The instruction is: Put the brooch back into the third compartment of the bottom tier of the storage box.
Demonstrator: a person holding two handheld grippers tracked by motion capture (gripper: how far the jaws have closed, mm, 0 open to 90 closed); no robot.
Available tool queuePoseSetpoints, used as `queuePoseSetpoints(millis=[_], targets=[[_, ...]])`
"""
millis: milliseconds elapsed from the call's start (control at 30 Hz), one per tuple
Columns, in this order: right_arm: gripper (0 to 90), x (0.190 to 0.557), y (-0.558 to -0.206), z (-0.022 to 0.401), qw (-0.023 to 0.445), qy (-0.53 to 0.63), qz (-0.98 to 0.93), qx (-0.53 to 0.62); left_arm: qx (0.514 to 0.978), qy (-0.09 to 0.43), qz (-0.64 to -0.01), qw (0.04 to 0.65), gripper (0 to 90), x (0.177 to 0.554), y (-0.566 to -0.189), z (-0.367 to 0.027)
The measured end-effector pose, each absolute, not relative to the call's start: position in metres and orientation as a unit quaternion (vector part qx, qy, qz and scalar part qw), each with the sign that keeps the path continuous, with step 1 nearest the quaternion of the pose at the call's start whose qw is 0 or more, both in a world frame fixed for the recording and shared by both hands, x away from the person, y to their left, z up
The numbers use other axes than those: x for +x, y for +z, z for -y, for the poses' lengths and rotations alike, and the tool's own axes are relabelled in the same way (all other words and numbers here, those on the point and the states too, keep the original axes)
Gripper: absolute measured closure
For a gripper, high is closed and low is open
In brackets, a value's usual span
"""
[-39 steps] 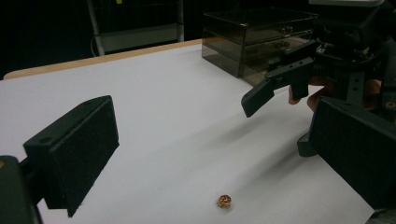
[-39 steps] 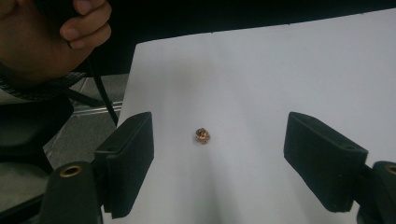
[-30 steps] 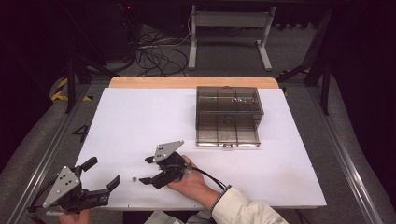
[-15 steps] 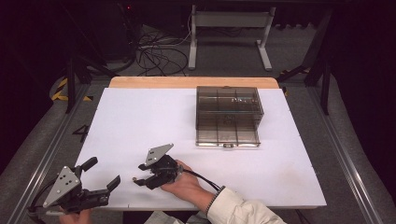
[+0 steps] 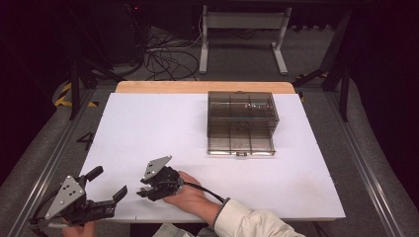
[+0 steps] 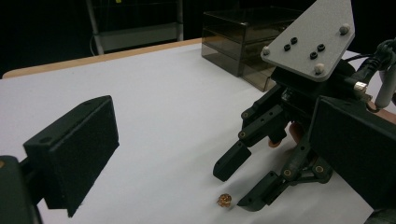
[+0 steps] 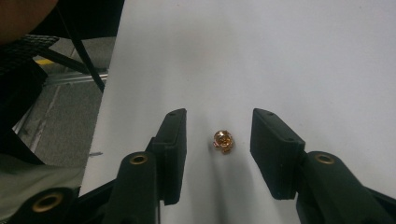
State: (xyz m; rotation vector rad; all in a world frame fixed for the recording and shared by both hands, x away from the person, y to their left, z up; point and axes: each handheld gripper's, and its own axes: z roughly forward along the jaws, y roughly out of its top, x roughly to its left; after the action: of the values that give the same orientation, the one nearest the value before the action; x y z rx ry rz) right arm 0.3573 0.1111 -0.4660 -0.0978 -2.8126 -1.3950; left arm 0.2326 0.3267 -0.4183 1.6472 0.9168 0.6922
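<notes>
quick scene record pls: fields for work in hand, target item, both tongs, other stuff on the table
work in hand: picking a small gold bead off the white table
target: gold bead, lying on the table near its front left
right tongs: jaws have just been closing, bead between them, gaps on both sides, not gripped yet
left tongs: jaws apart, nothing between them, near the table's front left corner
other: smoky clear drawer box toward the back right, drawers shut

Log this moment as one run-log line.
right gripper: jaws closing around gold bead, no contact yet | left gripper: open, idle | drawer box: untouched
</notes>
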Motion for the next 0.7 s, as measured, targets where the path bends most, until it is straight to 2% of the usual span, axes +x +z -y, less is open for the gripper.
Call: queuePoseSetpoints(millis=[700], targets=[[78.0, 0.356, -0.472, -0.125, -0.027, -0.420, 0.907, -0.032, 0.693, 0.290, -0.385, 0.536, 2.5, 0.233, -0.419, -0.327]])
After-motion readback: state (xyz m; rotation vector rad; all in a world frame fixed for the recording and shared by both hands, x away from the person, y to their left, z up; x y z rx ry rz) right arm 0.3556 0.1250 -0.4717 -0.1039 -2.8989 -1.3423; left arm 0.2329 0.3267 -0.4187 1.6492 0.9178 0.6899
